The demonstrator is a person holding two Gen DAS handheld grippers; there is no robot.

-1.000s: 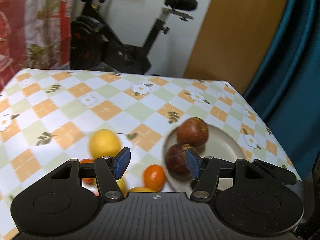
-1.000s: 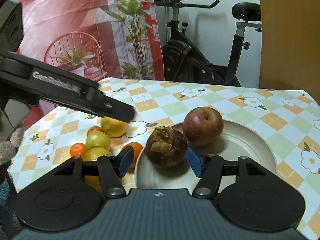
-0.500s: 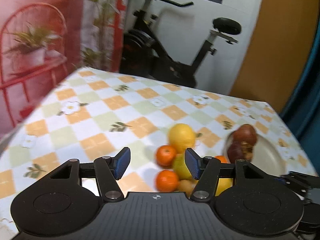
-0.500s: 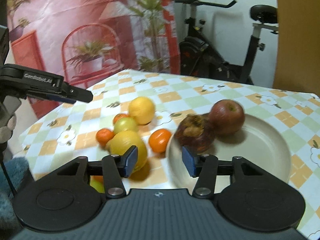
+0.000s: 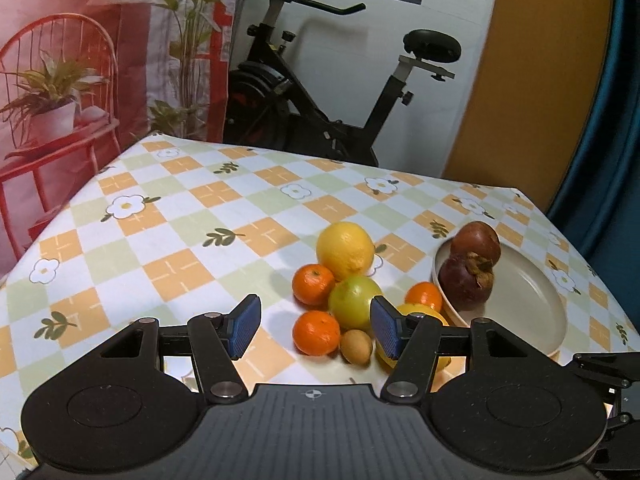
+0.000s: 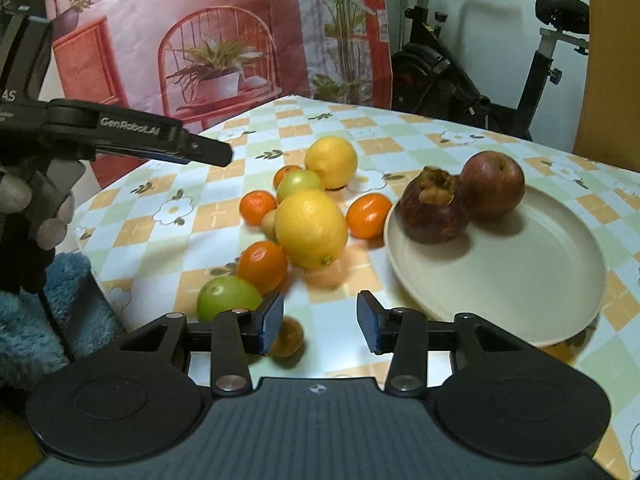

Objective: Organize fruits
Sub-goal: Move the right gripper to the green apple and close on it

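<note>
In the left wrist view the left tool [image 5: 315,327] has its right pad in front of a lemon [image 5: 416,312], so only the fruit's top and lower edge show, and the plate [image 5: 532,300] is cut by the tool body at its near rim. The right tool [image 5: 608,364] shows only as a dark sliver at the right edge. In the right wrist view a small brown fruit [image 6: 289,338] is half hidden behind the left pad, and a green fruit [image 6: 226,298] sits partly behind that finger.

Only the right wrist view shows the left tool [image 6: 216,153] from the side, with a gloved hand [image 6: 36,208] around its handle, and the apple [image 6: 493,185] and mangosteen [image 6: 434,209] whole on the plate [image 6: 520,280]. The left wrist view shows the far lemon [image 5: 345,251] and two tangerines [image 5: 316,332] clear on the desk [image 5: 180,240].

The left tool stands half spread, holding nothing, above the fruit cluster. The right tool [image 6: 319,322] is closing, with only bare desk [image 6: 320,344] between its pads; the brown fruit lies just beside the left one
</note>
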